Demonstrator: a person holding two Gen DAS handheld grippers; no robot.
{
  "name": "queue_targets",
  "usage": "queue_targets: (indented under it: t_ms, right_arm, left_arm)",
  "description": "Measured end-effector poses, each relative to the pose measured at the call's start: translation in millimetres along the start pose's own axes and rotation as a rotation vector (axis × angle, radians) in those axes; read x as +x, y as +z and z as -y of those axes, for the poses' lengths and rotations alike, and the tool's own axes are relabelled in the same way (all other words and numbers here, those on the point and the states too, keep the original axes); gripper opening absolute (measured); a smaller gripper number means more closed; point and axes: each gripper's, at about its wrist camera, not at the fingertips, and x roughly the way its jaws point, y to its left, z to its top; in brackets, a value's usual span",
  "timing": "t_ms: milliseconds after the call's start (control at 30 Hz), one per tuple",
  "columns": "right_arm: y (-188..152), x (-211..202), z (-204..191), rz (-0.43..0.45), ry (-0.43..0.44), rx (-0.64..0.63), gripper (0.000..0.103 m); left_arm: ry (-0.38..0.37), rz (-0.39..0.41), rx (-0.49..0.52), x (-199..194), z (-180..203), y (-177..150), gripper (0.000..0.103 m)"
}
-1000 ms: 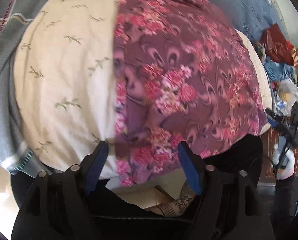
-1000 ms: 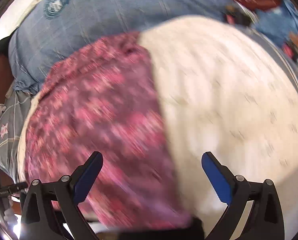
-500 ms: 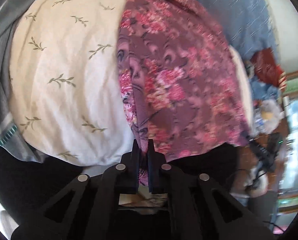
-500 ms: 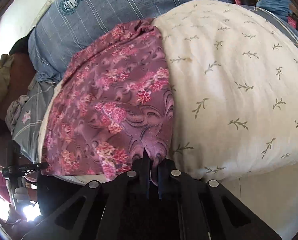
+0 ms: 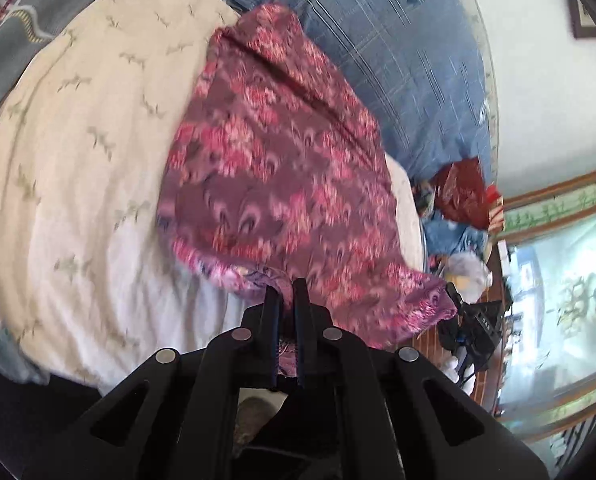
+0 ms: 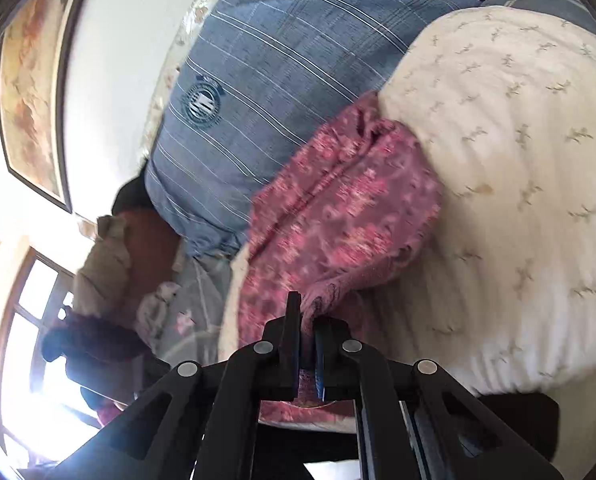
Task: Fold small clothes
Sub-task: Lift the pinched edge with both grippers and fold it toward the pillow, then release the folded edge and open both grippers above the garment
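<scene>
A purple garment with a pink floral print [image 5: 282, 176] lies on a cream leaf-print cover [image 5: 78, 184]. My left gripper [image 5: 286, 300] is shut on the garment's near hem and lifts that edge off the cover. In the right wrist view the same floral garment [image 6: 337, 216] hangs bunched from my right gripper [image 6: 303, 320], which is shut on its near edge. The far part of the garment still rests on the cream cover [image 6: 517, 200]. Both views are motion-blurred.
A blue plaid pillow with a round crest [image 6: 266, 92] sits behind the garment, also in the left wrist view [image 5: 397, 52]. A grey patterned blanket [image 5: 22, 8] lies at the far left. A red bag and clutter [image 5: 461, 196] sit beyond the bed's right side.
Both grippers closed on the garment's near hem from open a second ago. They have since lifted and drawn that edge up off the cover, bunching the cloth.
</scene>
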Motion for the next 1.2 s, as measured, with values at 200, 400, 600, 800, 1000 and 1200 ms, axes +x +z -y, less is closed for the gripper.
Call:
queue_targets:
  t_ms: [200,400,600,800,1000,1200]
  right_arm:
    - [46,33,-7,0.056,0.047,0.002,0.005]
    - [99,79,5,0.125,0.068,0.036,0.005]
    - [164,141,29,0.198,0.070,0.126,0.005]
    - [206,197,60,0.223,0.026,0.223,0.005]
    - [210,222,108,0.172,-0.076,0.398,0.012]
    - [210,164,96,0.315,-0.044,0.285,0.046]
  left_arm:
    - [0.000,0.062,-0.023,7,0,53,0.004]
    - [-0.015,0.145,-0.069,22,0,135,0.004]
    - [0.015,0.223,-0.084,53,10,225,0.004]
    - [0.088,0.253,-0.092,95,13,289,0.004]
    - [0.046,0.160,-0.257,121,-29,315,0.004]
    - [-0.059,0.282,-0.215,79,-26,300,0.037]
